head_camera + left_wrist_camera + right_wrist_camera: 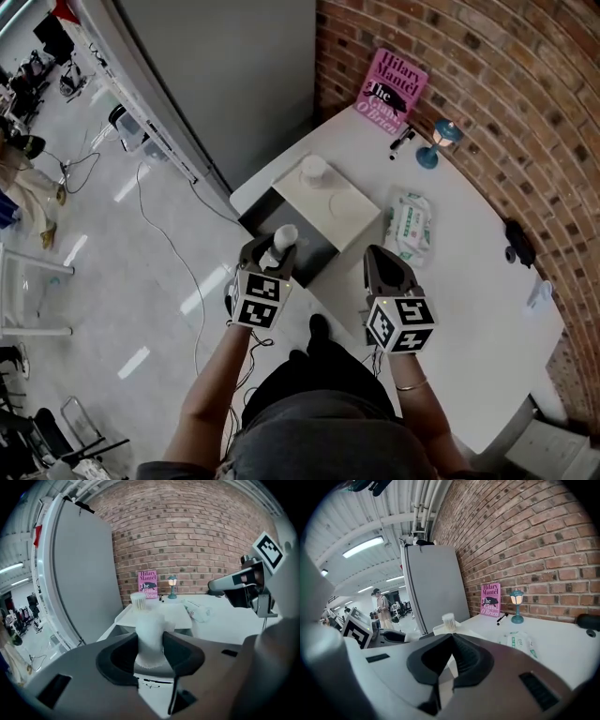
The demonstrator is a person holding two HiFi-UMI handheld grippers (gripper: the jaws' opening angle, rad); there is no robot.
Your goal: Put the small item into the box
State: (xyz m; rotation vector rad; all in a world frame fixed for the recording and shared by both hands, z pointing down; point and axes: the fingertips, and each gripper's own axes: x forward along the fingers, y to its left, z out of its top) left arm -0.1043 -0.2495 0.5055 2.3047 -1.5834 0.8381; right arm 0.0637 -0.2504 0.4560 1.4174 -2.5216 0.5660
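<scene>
My left gripper [274, 249] is shut on a small white bottle [280, 242], held upright over the open part of a dark box [317, 261] at the table's near left edge. In the left gripper view the bottle [150, 634] stands between the two black pads. A cream lid [345, 214] covers the far part of the box, and a round tub of cotton swabs [314, 170] rests on it. To the right of the box my right gripper [380, 255] hovers over the table, its jaws [452, 638] shut on nothing.
On the white table [469, 281] lie a pack of wipes [410, 225], a pink book [391, 86] leaning on the brick wall, a black marker [402, 139], a small blue lamp [439, 141] and a black object [518, 244]. A grey panel [234, 75] stands at the left.
</scene>
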